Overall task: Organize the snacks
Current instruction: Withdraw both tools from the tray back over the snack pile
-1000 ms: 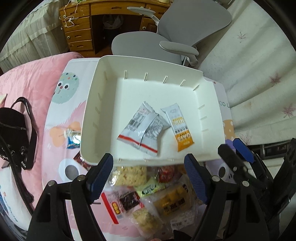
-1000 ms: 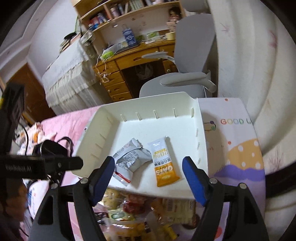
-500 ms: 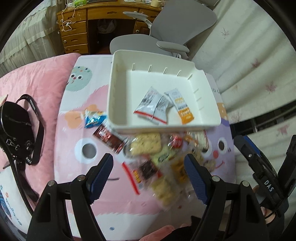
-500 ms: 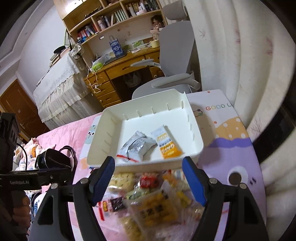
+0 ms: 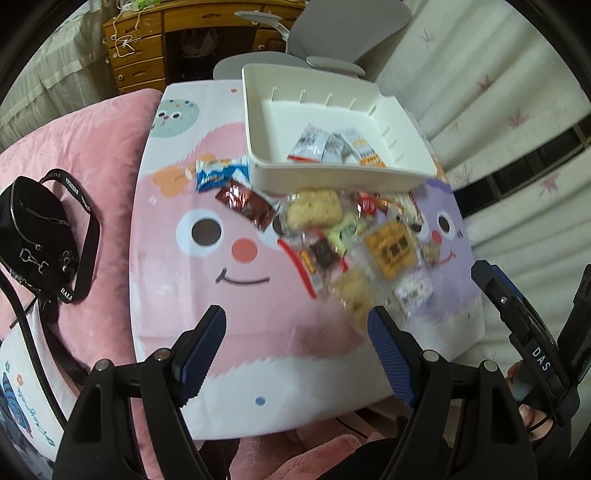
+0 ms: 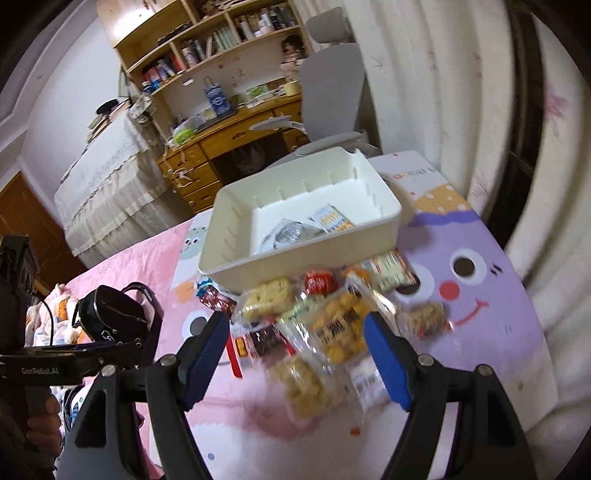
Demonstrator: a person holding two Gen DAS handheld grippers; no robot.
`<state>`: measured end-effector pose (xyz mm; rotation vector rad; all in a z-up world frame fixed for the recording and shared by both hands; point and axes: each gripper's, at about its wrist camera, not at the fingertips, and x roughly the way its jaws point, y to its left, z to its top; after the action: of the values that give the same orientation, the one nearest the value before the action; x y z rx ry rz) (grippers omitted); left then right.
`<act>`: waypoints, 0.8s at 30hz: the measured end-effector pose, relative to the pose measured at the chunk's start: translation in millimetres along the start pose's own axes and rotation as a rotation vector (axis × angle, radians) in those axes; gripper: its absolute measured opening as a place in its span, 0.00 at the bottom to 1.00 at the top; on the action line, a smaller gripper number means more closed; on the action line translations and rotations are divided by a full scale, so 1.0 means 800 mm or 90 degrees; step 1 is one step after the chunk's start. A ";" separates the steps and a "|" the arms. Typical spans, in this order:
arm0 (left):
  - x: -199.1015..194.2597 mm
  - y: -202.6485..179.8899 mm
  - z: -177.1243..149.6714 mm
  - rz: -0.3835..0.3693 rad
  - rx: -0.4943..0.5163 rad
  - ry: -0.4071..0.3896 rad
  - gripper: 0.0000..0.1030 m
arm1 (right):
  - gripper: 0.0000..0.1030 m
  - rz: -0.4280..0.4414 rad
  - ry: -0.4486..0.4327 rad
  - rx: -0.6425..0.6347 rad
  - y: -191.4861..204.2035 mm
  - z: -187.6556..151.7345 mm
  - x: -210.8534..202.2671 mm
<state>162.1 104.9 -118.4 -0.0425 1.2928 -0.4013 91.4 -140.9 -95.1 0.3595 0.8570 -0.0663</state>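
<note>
A white bin (image 5: 258, 122) (image 6: 229, 254) stands at the far end of a cartoon-print mat (image 5: 229, 295). It holds two silver packets (image 5: 314, 142) (image 6: 288, 232) and an orange-and-white bar (image 5: 364, 147) (image 6: 332, 219). A pile of loose snack packets (image 5: 351, 236) (image 6: 325, 317) lies in front of the bin. A blue packet (image 5: 221, 171) and a dark red packet (image 5: 245, 203) lie at the pile's left. My left gripper (image 5: 297, 338) is open and empty, near the mat's front. My right gripper (image 6: 297, 345) is open and empty above the pile, and shows in the left wrist view (image 5: 517, 306).
A black bag (image 5: 33, 229) (image 6: 110, 314) lies on the pink bedding left of the mat. A grey office chair (image 5: 332, 22) and a wooden desk (image 5: 147, 44) stand beyond the bin. A white curtain (image 6: 461, 92) hangs on the right.
Both grippers have pulled back and up from the bin, so the mat and the snack pile now show in full. Both stay open and empty.
</note>
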 end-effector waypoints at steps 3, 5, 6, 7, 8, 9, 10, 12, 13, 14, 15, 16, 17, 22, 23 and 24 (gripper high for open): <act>0.007 0.001 -0.015 -0.002 0.009 0.014 0.76 | 0.74 -0.019 0.000 0.011 0.000 -0.019 -0.008; 0.015 0.001 -0.024 -0.004 0.009 0.026 0.76 | 0.74 -0.030 0.005 0.015 -0.002 -0.029 -0.010; 0.019 0.001 -0.028 -0.007 0.008 0.032 0.76 | 0.74 -0.037 0.011 0.017 -0.003 -0.035 -0.011; 0.024 0.001 -0.031 -0.010 0.007 0.038 0.76 | 0.74 -0.040 0.015 0.017 -0.004 -0.038 -0.011; 0.028 0.000 -0.033 -0.010 0.006 0.043 0.76 | 0.74 -0.044 0.019 0.015 -0.006 -0.044 -0.012; 0.034 -0.002 -0.035 -0.007 0.005 0.049 0.76 | 0.74 -0.047 0.021 0.013 -0.006 -0.047 -0.012; 0.040 -0.004 -0.037 -0.002 0.002 0.059 0.76 | 0.74 -0.054 0.026 0.005 -0.008 -0.052 -0.011; 0.052 -0.009 -0.040 0.002 -0.003 0.075 0.76 | 0.74 -0.065 0.037 -0.011 -0.012 -0.057 -0.007; 0.057 -0.010 -0.042 0.004 -0.006 0.081 0.76 | 0.74 -0.068 0.042 -0.018 -0.013 -0.059 -0.005; 0.062 -0.013 -0.043 0.006 -0.008 0.086 0.76 | 0.74 -0.068 0.050 -0.027 -0.017 -0.061 -0.002; 0.067 -0.016 -0.044 0.009 -0.012 0.090 0.76 | 0.74 -0.067 0.055 -0.033 -0.020 -0.062 0.000; 0.071 -0.018 -0.044 0.013 -0.017 0.092 0.76 | 0.74 -0.066 0.059 -0.039 -0.022 -0.062 0.002; 0.077 -0.021 -0.043 0.016 -0.026 0.095 0.76 | 0.74 -0.065 0.067 -0.055 -0.026 -0.063 0.006; 0.105 -0.037 -0.042 0.022 -0.091 0.105 0.76 | 0.74 -0.053 0.108 -0.129 -0.040 -0.065 0.023; 0.112 -0.041 -0.042 0.022 -0.107 0.106 0.76 | 0.74 -0.048 0.119 -0.146 -0.044 -0.066 0.028; 0.117 -0.043 -0.041 0.023 -0.117 0.106 0.76 | 0.74 -0.044 0.126 -0.158 -0.046 -0.067 0.030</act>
<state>142.1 49.6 -205.6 -0.1435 1.4900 -0.2578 61.2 -155.3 -155.7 0.1045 1.0615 0.0130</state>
